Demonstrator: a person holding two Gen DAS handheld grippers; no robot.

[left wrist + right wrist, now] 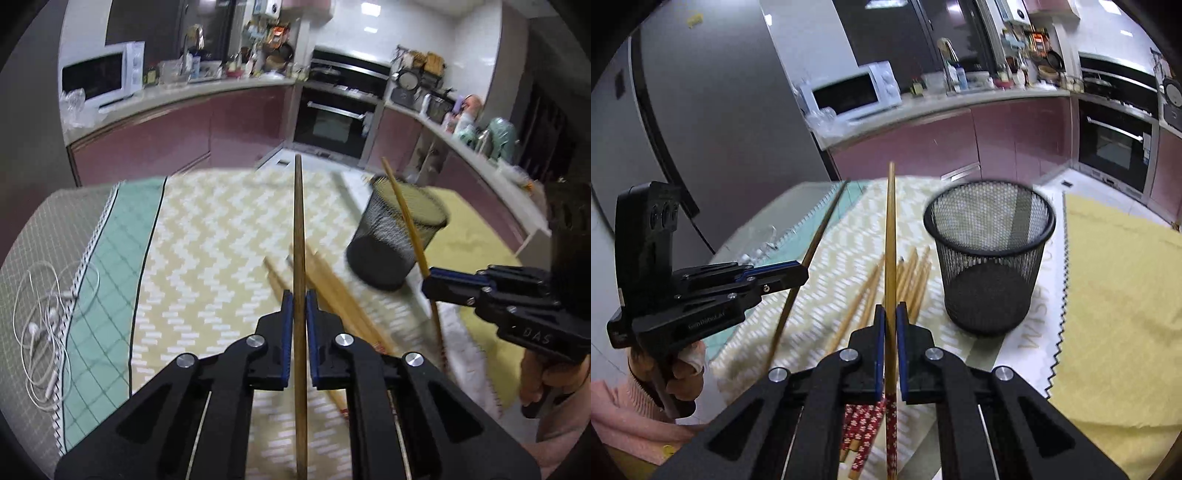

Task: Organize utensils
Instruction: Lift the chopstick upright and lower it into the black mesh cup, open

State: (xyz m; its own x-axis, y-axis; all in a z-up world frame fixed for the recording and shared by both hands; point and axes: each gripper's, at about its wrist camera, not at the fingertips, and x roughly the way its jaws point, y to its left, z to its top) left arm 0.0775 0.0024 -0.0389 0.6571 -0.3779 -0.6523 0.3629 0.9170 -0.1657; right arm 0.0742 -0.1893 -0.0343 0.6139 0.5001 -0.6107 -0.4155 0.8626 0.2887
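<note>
My left gripper (299,295) is shut on a brown wooden chopstick (298,221) that points away over the table. My right gripper (891,308) is shut on a lighter chopstick (890,229) with a red flowered end. Each gripper shows in the other's view: the right gripper (428,282) at the right edge, the left gripper (805,271) at the left. Several more chopsticks (912,280) lie in a pile on the zigzag cloth (827,280), below both grippers. An empty black mesh cup (990,254) stands upright to the right of the pile.
White earphones (44,325) lie on the green checked cloth (110,280) at the left. A yellow cloth (1115,302) covers the table's right part. A hand in a pink sleeve (631,410) holds the left gripper. Kitchen counters, a microwave (853,94) and an oven (332,118) stand beyond the table.
</note>
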